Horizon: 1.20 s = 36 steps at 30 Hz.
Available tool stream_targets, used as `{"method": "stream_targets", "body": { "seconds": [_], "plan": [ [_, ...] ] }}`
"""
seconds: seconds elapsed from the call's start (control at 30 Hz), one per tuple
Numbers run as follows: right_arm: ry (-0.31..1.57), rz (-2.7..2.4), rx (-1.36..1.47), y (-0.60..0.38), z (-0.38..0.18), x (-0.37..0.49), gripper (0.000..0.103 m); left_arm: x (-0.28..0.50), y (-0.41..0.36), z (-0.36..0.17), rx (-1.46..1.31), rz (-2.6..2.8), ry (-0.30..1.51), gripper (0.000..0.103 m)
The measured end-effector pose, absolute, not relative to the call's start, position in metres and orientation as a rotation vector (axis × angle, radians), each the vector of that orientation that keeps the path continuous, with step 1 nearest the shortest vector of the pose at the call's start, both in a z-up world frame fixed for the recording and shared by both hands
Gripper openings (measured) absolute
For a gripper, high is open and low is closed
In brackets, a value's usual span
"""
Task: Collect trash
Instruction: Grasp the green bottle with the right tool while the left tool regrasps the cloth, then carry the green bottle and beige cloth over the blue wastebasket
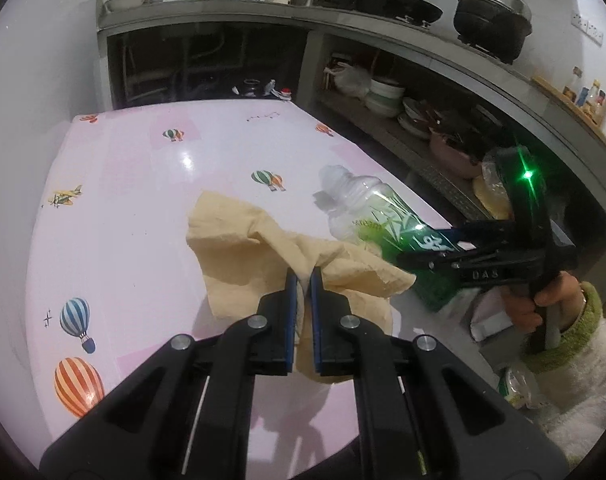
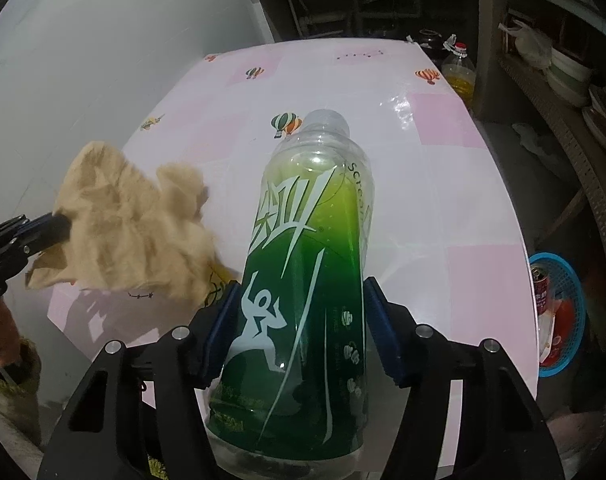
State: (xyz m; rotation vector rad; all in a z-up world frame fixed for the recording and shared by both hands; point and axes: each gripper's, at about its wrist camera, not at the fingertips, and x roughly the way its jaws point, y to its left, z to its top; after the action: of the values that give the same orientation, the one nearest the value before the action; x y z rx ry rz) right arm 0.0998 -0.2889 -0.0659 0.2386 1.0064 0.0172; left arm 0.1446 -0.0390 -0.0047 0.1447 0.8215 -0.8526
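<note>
Green-labelled plastic bottle [image 2: 303, 280] and beige crumpled paper napkin [image 1: 263, 248], each in a gripper.

Right gripper [image 2: 299, 328] clamps the bottle's lower body, long axis running straight ahead, uncapped neck pointing away over the pink table [image 2: 443, 184]. Left gripper [image 1: 303, 280] is pinched shut on the napkin, which is raised off the table; beyond the table's right edge sits a blue basket [image 2: 571, 280].

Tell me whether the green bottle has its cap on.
Cap off. The green bottle, between the right gripper's pads, ends in a bare open neck; no cap shows.
</note>
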Motion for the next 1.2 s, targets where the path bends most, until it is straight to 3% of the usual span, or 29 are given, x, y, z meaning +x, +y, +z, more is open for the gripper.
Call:
{"method": "stream_targets", "body": {
  "seconds": [0.2, 0.43, 0.67, 0.73, 0.83, 0.9, 1.2],
  "plan": [
    [1.0, 0.013, 0.264, -0.292, -0.064, 0.099, 0.06, 0.141, -0.035, -0.015, 0.168, -0.848, 0.862, 0.005],
    [1.0, 0.011, 0.234, -0.285, -0.064, 0.098, 0.058, 0.154, -0.062, -0.01, 0.162, -0.884, 0.78, 0.005],
    [0.997, 0.016, 0.242, -0.287, -0.064, 0.098, 0.058, 0.193, -0.105, -0.052, 0.15, -0.857, 0.864, 0.007],
    [0.996, 0.019, 0.247, -0.289, -0.064, 0.098, 0.058, 0.198, -0.114, -0.063, 0.162, -0.851, 0.882, 0.02],
    [0.995, 0.025, 0.25, -0.291, -0.065, 0.098, 0.058, 0.197, -0.125, -0.071, 0.206, -0.851, 0.896, 0.052],
    [0.993, 0.029, 0.253, -0.293, -0.065, 0.098, 0.058, 0.194, -0.132, -0.076, 0.252, -0.848, 0.9, 0.06],
    [0.986, 0.057, 0.316, -0.307, -0.069, 0.099, 0.058, 0.179, -0.148, -0.09, 0.415, -0.826, 0.918, 0.061]
  ]
}}
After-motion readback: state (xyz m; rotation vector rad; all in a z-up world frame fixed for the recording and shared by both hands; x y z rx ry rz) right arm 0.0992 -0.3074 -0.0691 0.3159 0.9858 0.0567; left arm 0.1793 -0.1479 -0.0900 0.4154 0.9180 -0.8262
